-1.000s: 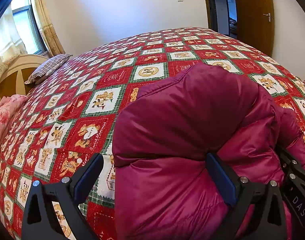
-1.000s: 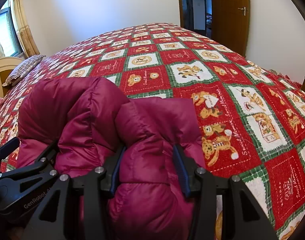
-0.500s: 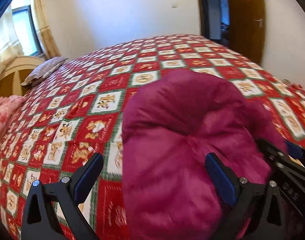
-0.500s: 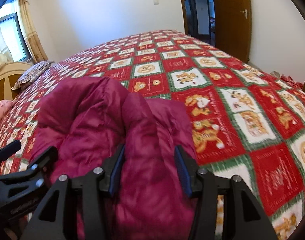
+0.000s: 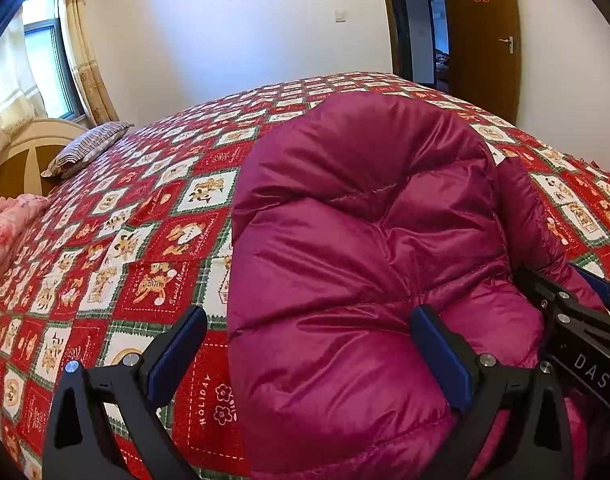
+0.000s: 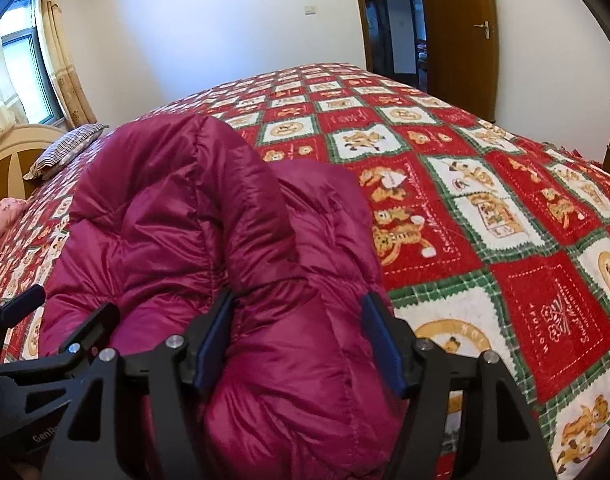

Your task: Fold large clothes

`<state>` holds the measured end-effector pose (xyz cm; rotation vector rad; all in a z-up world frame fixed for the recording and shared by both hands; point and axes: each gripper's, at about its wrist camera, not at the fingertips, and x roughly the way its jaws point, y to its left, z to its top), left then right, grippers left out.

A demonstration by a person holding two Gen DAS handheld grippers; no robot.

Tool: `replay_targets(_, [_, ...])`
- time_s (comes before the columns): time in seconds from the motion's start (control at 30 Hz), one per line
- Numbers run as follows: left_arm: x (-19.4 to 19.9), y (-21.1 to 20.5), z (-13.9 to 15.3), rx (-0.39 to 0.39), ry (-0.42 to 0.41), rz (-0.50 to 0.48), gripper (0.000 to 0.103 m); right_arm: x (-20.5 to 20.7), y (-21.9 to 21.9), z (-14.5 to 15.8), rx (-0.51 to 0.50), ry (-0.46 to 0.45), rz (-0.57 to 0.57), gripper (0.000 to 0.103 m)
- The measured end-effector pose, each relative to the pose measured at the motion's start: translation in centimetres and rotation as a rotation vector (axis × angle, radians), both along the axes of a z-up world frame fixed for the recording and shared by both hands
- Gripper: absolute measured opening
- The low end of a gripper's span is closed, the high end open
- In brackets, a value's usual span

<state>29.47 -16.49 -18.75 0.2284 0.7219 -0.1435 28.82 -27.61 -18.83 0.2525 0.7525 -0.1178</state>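
Observation:
A magenta puffy down jacket lies bunched in a thick fold on the bed. My left gripper is open wide over the jacket's left edge. Its right pad rests against the fabric and its left pad stands clear over the bedspread. My right gripper has a thick fold of the jacket between its pads. Its jaws are opening, and the fabric still fills the gap and touches both pads. Each gripper shows at the edge of the other's view, the right gripper and the left gripper.
The bed carries a red, white and green bear-patterned bedspread. At the left are a striped pillow, a pink quilt and a curved headboard. A brown door stands beyond the bed's far right corner.
Both grippers have shifted across the bed with the jacket, which now bulges higher in front of them. The right gripper's jaws have spread wider around the fold.

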Motion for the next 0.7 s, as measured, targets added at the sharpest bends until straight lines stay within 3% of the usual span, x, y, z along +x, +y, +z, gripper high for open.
replay_targets(0.7, [0.46,-0.06,-0.54,0.012,0.025,-0.003,0.102,0.06,-0.52,-0.6,0.034,0.006,0.011,0.069])
